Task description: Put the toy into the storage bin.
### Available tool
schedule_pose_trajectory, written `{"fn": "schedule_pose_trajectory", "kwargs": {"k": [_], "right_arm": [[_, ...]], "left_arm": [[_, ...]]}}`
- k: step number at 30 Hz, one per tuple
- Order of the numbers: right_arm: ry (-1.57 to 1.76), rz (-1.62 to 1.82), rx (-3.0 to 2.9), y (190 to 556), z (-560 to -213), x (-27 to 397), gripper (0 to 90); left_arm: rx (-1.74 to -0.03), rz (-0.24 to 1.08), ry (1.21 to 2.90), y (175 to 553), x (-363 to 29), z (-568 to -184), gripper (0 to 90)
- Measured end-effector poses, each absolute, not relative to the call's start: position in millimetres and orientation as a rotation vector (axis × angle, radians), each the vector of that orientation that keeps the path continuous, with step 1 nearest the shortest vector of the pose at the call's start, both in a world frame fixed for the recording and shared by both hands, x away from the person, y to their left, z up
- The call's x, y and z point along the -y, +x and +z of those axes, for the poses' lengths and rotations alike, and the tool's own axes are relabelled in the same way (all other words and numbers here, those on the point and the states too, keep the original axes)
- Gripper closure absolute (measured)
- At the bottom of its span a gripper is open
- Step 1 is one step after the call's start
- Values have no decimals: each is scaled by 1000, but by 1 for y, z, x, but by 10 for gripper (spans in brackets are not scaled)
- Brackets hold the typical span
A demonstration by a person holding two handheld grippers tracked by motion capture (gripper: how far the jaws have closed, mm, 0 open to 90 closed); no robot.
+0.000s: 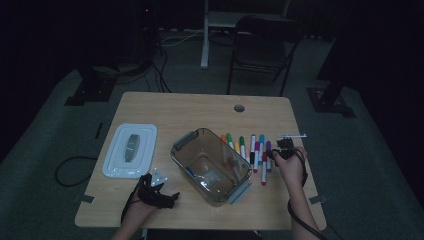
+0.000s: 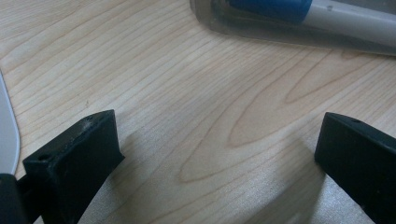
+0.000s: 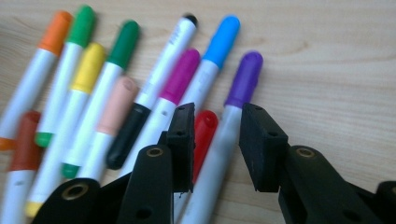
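Observation:
Several coloured markers lie side by side on the wooden table, right of a clear plastic bin. A blue-capped marker lies inside the bin. My right gripper hangs low over the right end of the marker row. In the right gripper view its jaws stand narrowly apart, with the white barrel of the purple-capped marker and a red cap showing between them; no pad visibly presses on either. My left gripper rests on the table at the bin's near left corner, open and empty.
A white lid lies flat left of the bin; its edge shows beside my left jaw. A round hole sits near the table's far edge. Behind the table stand a dark chair and floor cables.

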State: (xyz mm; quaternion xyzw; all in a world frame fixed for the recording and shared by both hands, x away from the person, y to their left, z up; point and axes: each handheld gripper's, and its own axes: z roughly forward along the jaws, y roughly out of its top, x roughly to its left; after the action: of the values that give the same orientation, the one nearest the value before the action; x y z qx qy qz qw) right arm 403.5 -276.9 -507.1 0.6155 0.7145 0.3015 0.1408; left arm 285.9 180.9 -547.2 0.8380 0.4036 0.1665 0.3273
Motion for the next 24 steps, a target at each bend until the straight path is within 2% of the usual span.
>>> {"fn": "schedule_pose_trajectory", "kwargs": {"k": [6, 12, 17, 24], "right_arm": [[1803, 826, -2065, 408, -516, 279, 675], [1834, 781, -2037, 411, -525, 285, 752], [1858, 774, -2006, 411, -525, 289, 763], [1870, 844, -1965, 399, -506, 297, 763]], "left_arm": [[-1057, 436, 2195, 286, -181, -547, 7], [-1057, 436, 2195, 286, -181, -547, 7], [-1057, 436, 2195, 286, -181, -547, 6], [-1058, 435, 2196, 286, -181, -547, 7]]}}
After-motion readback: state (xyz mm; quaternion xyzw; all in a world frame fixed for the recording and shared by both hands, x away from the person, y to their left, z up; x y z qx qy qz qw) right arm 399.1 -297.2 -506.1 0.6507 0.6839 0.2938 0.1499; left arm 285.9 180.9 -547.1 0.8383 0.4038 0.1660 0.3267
